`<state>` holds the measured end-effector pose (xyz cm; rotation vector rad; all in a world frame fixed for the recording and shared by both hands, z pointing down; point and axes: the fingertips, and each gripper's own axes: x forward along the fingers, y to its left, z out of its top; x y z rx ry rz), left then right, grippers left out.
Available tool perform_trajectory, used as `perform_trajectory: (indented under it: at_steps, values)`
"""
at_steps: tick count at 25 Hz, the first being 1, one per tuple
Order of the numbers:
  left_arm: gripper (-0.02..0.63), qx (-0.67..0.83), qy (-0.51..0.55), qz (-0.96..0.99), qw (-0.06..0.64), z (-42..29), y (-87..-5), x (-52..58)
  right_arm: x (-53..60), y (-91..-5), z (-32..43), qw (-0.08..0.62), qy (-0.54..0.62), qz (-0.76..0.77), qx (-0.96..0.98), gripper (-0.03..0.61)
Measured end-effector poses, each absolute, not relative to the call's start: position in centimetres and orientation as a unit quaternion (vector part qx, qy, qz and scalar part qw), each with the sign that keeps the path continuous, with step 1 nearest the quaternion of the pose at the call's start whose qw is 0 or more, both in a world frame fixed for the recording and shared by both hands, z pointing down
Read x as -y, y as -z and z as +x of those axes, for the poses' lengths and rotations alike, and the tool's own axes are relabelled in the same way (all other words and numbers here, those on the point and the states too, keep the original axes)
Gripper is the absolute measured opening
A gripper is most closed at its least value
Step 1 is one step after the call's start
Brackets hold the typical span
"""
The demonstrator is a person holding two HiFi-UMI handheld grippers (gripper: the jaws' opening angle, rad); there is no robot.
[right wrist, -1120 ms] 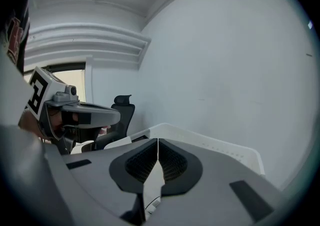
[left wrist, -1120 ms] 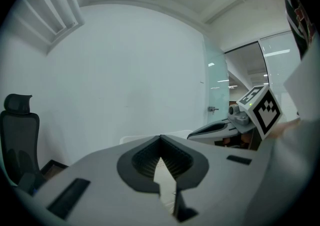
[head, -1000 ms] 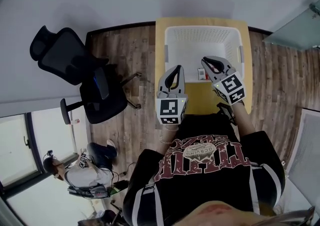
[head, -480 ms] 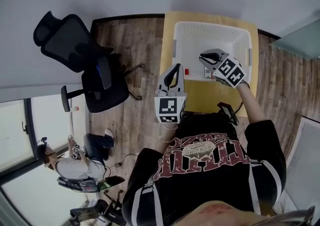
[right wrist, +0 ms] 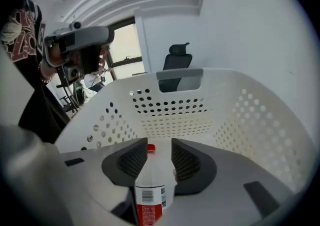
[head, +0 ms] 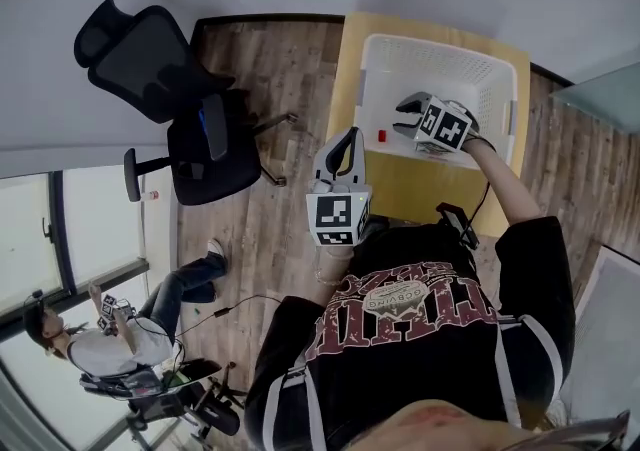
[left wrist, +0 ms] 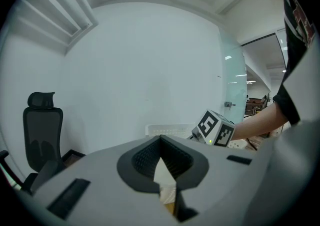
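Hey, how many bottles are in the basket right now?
1. The bottle is inside the white basket, between the fingers of the right gripper, with its red cap pointing away from that gripper. Others may be hidden beneath the gripper.

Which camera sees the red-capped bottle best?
The right gripper view: the bottle sits close, cap and label clear, between the parted jaws of the right gripper. The head view shows only its red cap in the white basket. The left gripper view misses it.
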<state>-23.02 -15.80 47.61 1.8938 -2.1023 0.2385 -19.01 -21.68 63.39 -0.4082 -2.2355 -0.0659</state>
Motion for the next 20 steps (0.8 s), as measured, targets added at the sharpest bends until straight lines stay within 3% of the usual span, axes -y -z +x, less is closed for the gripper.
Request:
perform_trajectory:
  at_steps: [7,20]
  values:
    - [0.031,0.748,-0.083,0.639,0.159,-23.8,-47.9,14.2,19.9,-68.1,-18.7,0.483,0.033,-0.233,0.843,0.198]
    - [0.031,0.775,-0.071,0.603,0.177,-25.0,-48.7,11.6,18.4,-73.0,-18.8,0.545,0.069,-0.291,0.783,0.213]
